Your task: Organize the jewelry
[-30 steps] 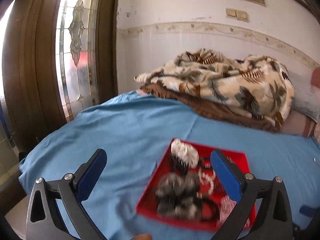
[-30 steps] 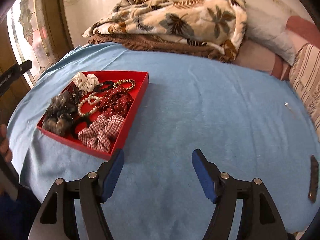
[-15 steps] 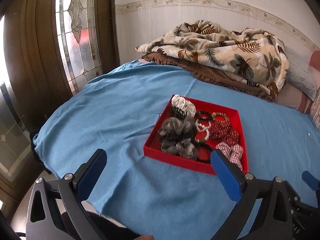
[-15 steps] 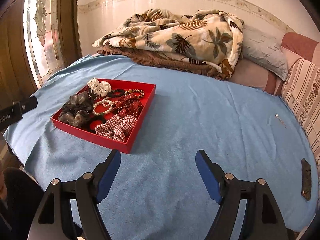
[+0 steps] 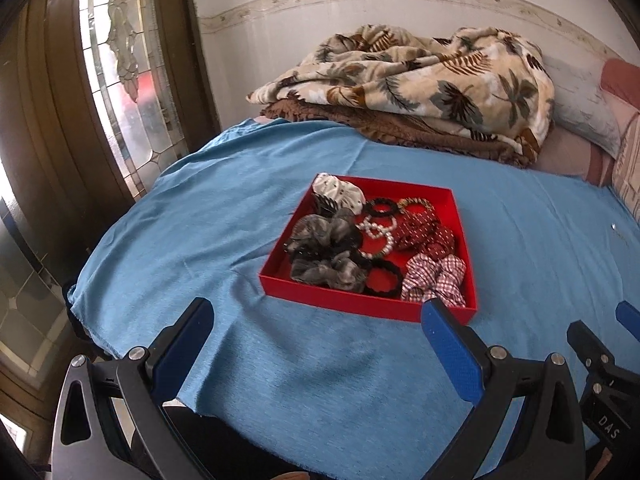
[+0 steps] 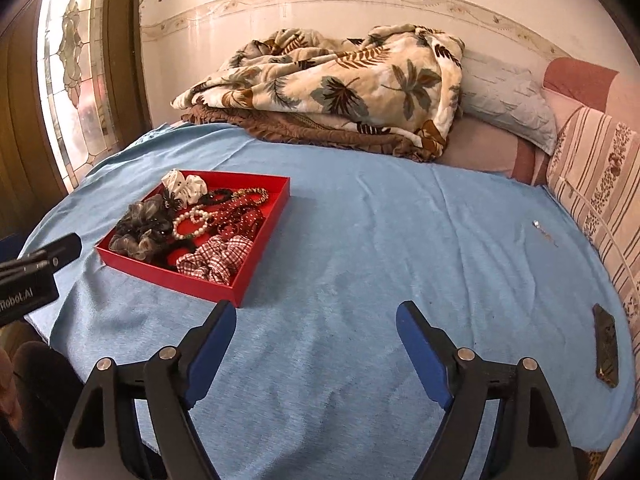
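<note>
Left wrist view: the left gripper (image 5: 316,328) hangs over the near edge of a bed (image 5: 192,216) spread with blue cloth, jaws released and holding nothing. Just beyond them sits a red tray (image 5: 360,300) toward the bed's window side, crowded with hair and wrist pieces: a grey scrunchie (image 5: 324,248), a white scrunchie (image 5: 340,194), a pearl bracelet (image 5: 378,236), black hair ties (image 5: 384,278), a red dotted scrunchie (image 5: 424,232) and a checked scrunchie (image 5: 436,276). A patterned blanket (image 5: 420,88) is heaped at the far edge by the wall. Part of the right gripper's frame shows at the lower right.

Right wrist view: the right gripper (image 6: 316,328) is over bare cloth at the near edge, its jaws opening with nothing between them. The red tray (image 6: 244,280) lies to their left, near but apart. Only this view shows a dark flat object (image 6: 606,344) at the bed's right edge, a small shiny item (image 6: 538,225) farther up that side, and a striped cushion (image 6: 600,184). The left view alone shows the tray's contents closely enough to separate.

Likely trouble: the pieces overlap, so wide jaws may drag out the bracelet or a tie along with a scrunchie. The soft bed may let the light tray tip or slide under a downward press.
</note>
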A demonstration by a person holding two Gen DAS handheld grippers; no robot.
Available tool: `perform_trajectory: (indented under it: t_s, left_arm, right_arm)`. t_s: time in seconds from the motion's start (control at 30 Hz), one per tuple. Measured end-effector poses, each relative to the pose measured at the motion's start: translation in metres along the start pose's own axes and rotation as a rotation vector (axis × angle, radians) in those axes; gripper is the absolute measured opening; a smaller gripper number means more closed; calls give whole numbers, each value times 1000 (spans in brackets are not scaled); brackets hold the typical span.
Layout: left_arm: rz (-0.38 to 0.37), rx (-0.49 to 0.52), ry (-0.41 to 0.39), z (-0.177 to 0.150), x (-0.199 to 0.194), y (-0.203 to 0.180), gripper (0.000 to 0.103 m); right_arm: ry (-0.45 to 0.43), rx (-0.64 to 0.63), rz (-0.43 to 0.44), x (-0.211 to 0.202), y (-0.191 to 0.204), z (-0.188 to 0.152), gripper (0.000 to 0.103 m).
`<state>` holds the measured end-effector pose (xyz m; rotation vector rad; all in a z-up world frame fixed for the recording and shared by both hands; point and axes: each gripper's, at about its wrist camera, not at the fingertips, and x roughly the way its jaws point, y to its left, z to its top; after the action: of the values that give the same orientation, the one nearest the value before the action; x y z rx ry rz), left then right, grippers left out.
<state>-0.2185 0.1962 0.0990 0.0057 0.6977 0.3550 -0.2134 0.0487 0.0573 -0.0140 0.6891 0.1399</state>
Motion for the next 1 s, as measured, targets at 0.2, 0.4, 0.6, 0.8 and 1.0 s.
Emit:
perform_trajectory:
  t_s: [0.2,0.4,0.6,0.8,1.0]
  left_arm:
    - [-5,18,11,-3,6,-9,103]
    - [-12,13,24,-5,13,-9,103]
    - [-26,12,44,-8,20,-8,103]
    - [-42,20,61,-12,24,-10,103]
    - [-75,18,101,-16,30,-11,103]
  right_arm:
    - [23,14,1,10,-3,-3,86]
    - [43,7,0,19,-1,-5,86]
    - [54,-3,2,24,1,-6,86]
    - [70,-11,4,27,5,-8,87]
    - [73,-23,3,29,7,-9,88]
